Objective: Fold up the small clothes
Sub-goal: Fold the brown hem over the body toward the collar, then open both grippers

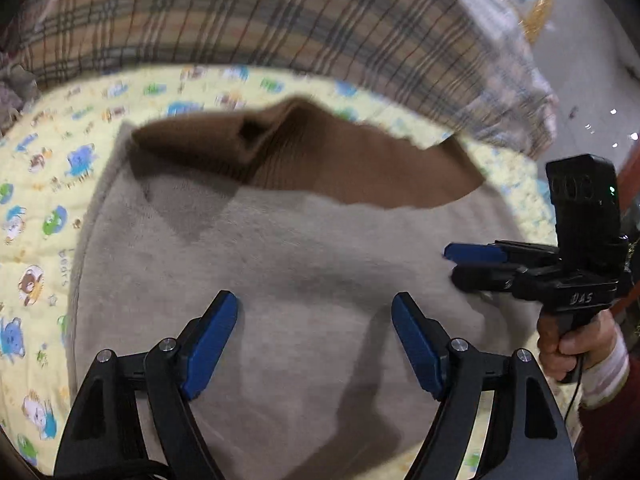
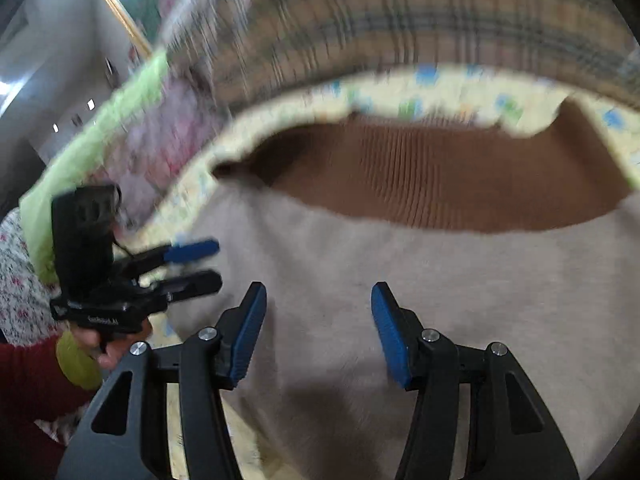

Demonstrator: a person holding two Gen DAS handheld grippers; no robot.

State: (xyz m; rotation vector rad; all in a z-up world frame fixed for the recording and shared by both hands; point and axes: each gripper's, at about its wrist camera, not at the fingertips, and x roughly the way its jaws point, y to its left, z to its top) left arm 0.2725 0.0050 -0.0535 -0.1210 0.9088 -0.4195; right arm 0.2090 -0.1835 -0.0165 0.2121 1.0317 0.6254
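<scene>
A small garment with a grey fleece side [image 1: 304, 264] and a brown ribbed part [image 1: 344, 168] lies flat on a yellow cartoon-print quilt [image 1: 36, 208]. My left gripper [image 1: 314, 312] is open and empty just above the grey fleece; it also shows in the right wrist view [image 2: 204, 264], at the garment's left edge. My right gripper [image 2: 318, 308] is open and empty above the same fleece [image 2: 460, 288], with the brown ribbed part [image 2: 440, 176] beyond it. The right gripper shows in the left wrist view [image 1: 452, 264] at the garment's right edge.
A plaid blanket [image 1: 280, 12] is bunched behind the quilt. A green and floral cloth [image 2: 132, 120] lies at the left in the right wrist view. A tiled floor [image 1: 592, 64] shows at the far right.
</scene>
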